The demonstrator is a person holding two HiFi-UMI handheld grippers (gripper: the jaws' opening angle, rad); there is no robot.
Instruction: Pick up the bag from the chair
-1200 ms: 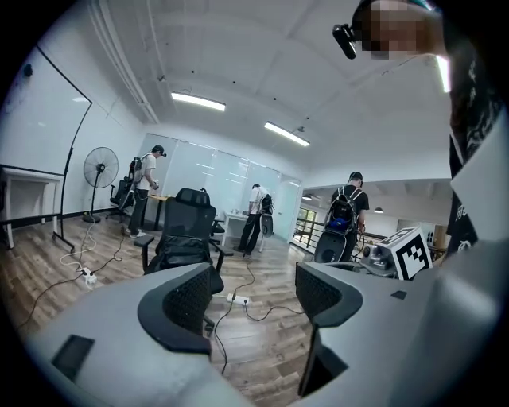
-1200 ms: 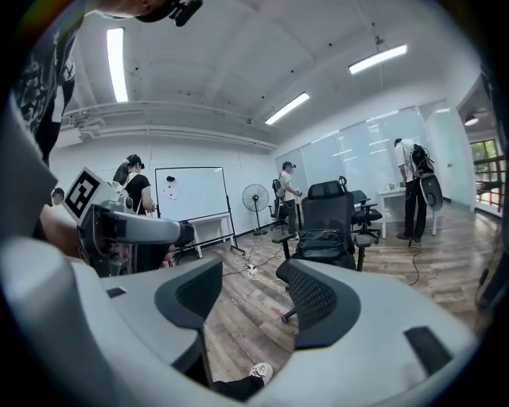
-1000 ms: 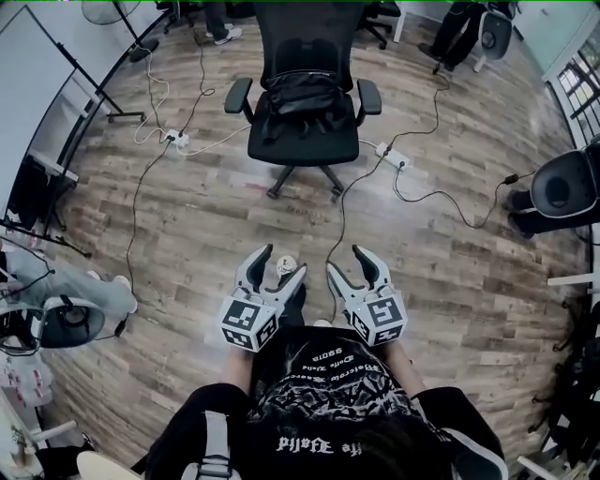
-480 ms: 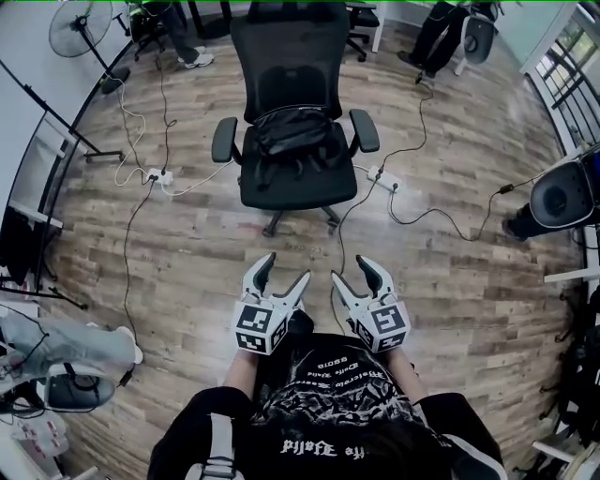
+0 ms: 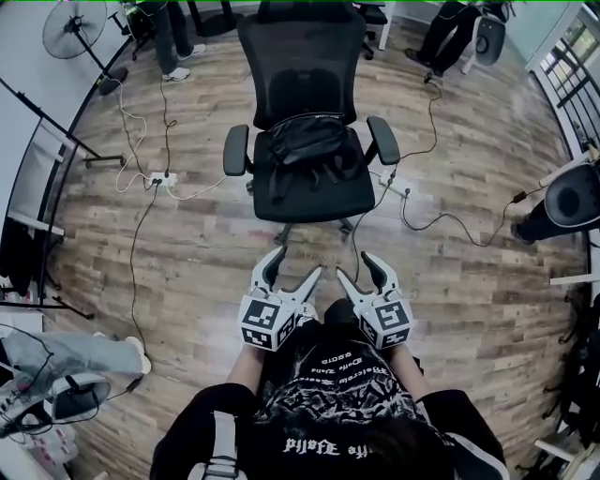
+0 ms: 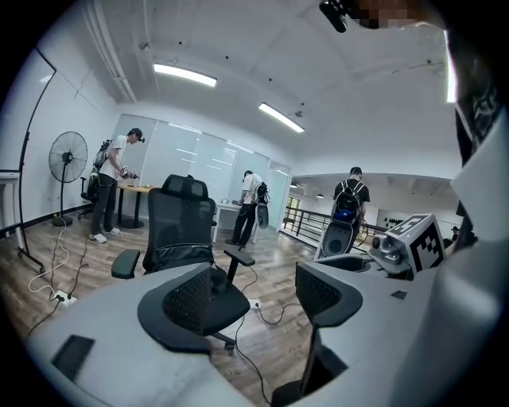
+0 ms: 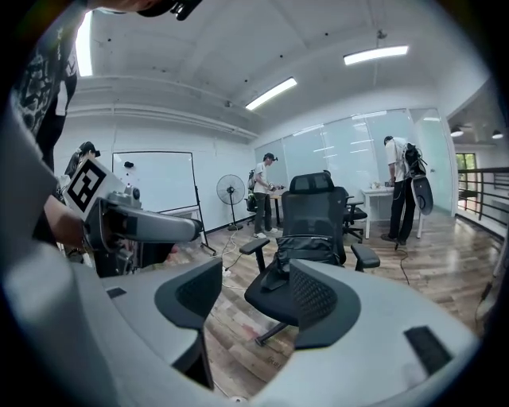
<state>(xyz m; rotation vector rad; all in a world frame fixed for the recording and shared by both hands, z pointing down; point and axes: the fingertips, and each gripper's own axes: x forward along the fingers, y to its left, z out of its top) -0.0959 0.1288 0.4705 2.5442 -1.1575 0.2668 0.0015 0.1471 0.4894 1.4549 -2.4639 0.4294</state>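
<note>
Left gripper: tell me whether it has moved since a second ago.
Yes. The left gripper has come forward, toward the chair; the strip of floor between them is narrower now.

Head view looks down; both gripper views face the chair (image 5: 305, 89).

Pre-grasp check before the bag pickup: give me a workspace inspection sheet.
Surface: wooden floor, no table in play.
Job's things: black bag lies on the seat of the office chair, untouched.
Clutter: nothing seen on the seat besides the bag.
Grippers: left gripper and right gripper both open, empty, short of the chair.
Cables: cables trail on both sides of the chair; power strip on its left.
Surroundings: standing fan; people beyond the chair.
</note>
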